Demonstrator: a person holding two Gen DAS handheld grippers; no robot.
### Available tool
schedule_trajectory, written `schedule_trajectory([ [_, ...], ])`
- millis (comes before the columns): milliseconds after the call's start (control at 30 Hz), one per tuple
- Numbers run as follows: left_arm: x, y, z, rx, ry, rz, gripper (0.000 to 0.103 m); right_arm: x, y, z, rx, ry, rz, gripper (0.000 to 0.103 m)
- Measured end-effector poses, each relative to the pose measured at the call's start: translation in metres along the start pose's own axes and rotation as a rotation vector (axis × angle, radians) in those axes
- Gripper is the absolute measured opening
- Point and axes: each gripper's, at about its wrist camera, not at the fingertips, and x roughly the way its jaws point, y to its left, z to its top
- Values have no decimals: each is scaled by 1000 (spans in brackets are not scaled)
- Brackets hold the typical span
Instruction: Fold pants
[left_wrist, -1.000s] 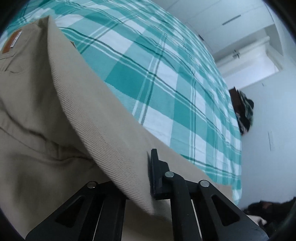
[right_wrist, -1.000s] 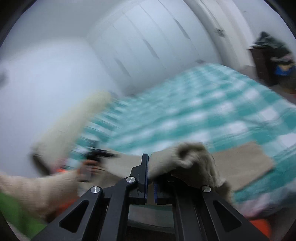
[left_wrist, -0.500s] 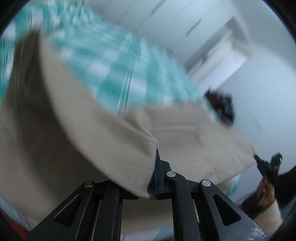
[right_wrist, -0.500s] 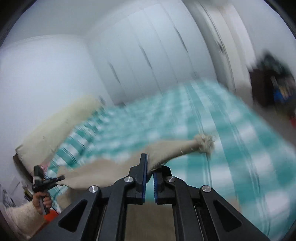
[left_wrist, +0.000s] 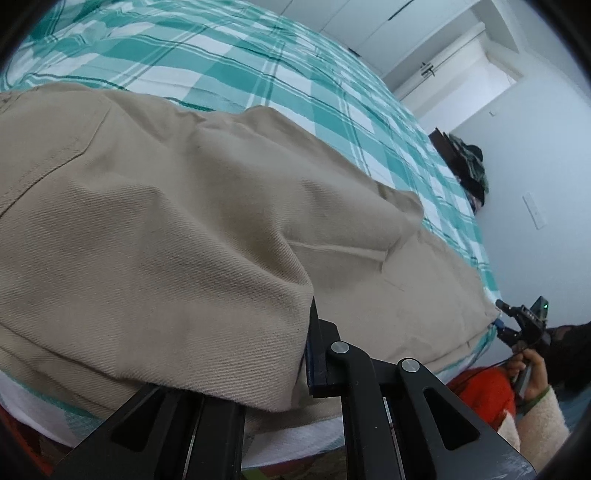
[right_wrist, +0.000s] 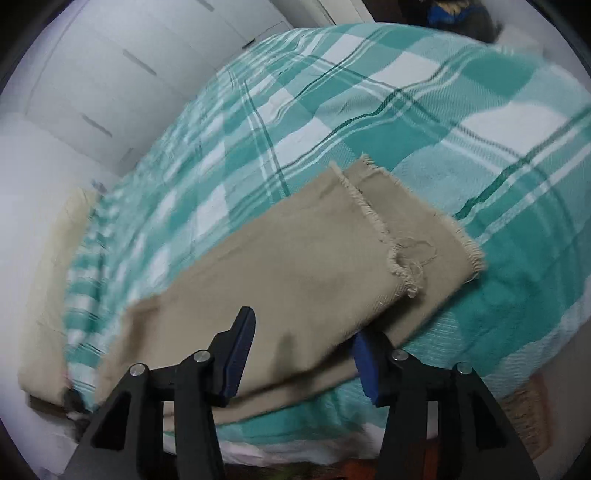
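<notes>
Just then the right gripper (right_wrist: 301, 350) was opening, dropping the khaki pants' (right_wrist: 280, 266) frayed legs onto the bed (right_wrist: 424, 122) between its jaws, while the left gripper (left_wrist: 308, 354) stayed clamped on the waist fold.

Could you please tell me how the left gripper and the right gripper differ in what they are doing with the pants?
The left gripper is shut on a fold of the pants; the right gripper is opening, its pads off the pants. The left holds cloth lifted; by the right, the legs lie flat. Both are black and point down at the bed.

A home bedroom: a bed (right_wrist: 424, 110) under teal plaid cover, white wardrobes (right_wrist: 110, 74) behind.
</notes>
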Motion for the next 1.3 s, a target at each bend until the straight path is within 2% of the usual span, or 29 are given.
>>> schedule_trajectory([
  [67,-1,-1,2,-1,-7,-9,6,-5,-11,3,76,-38,42,51],
  [100,-3,-2,3,-3,-14,-14,6,-4,-15,5,101,-46,53,45],
  [133,-6,-5,5,-2,-27,-23,6,-3,-20,7,132,-47,58,12],
  [167,-9,-9,7,5,-38,-32,5,-2,-24,10,145,-40,32,3],
  [267,-21,-30,7,82,-59,-43,6,-10,-14,17,75,-74,-42,3],
  [333,-12,-35,1,97,-15,-29,6,-26,-6,19,14,-136,-98,3],
  [433,11,-30,-11,105,56,41,6,-24,-18,18,30,-126,-214,3],
  [467,12,-27,-14,96,58,37,6,-18,-25,15,47,-101,-232,3],
  [533,12,-24,-13,85,54,26,6,-12,-32,14,76,-74,-241,3],
  [633,10,-26,-13,97,51,23,6,-9,-31,14,46,-68,-270,3],
  [833,6,-31,-16,124,45,35,6,-7,-36,16,78,-76,-250,3],
  [1033,9,-19,-12,45,90,12,13,-10,-33,13,69,-81,-266,3],
  [1133,-8,-24,-18,56,111,41,34,-12,-34,12,72,-93,-261,4],
  [1200,-23,-30,-25,73,113,74,57,-14,-36,11,81,-99,-243,8],
  [1300,-47,-40,-44,102,118,113,59,-22,-41,9,110,-129,-217,16],
])
